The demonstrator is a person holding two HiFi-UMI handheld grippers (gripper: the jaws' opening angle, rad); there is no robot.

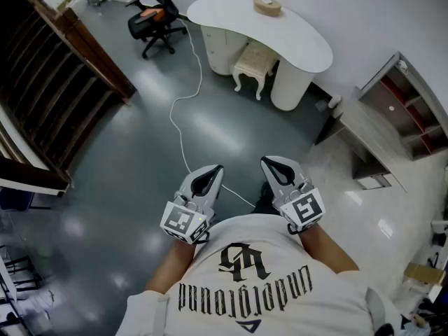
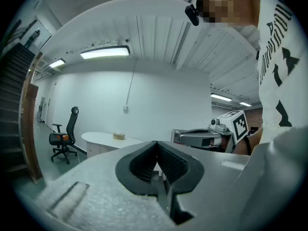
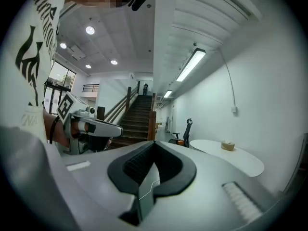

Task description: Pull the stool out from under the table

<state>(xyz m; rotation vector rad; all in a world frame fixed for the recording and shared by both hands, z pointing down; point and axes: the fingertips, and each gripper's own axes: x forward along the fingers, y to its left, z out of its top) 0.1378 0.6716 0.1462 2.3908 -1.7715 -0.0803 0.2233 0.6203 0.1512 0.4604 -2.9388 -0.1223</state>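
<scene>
A cream stool (image 1: 253, 63) with carved legs stands tucked under the white curved table (image 1: 287, 44) at the far side of the room. I hold both grippers close to my chest, far from it. My left gripper (image 1: 208, 177) is shut and holds nothing; in its own view its jaws (image 2: 156, 163) meet with nothing between. My right gripper (image 1: 274, 165) is likewise shut and empty (image 3: 153, 170). The table (image 2: 108, 139) shows far off in the left gripper view, and the tabletop (image 3: 230, 157) in the right gripper view. No stool shows in either gripper view.
A white cable (image 1: 183, 110) trails across the grey floor from the table toward my feet. A black and orange office chair (image 1: 154, 21) stands left of the table. A wooden staircase (image 1: 49, 68) runs along the left. Grey shelving (image 1: 399, 114) sits at the right.
</scene>
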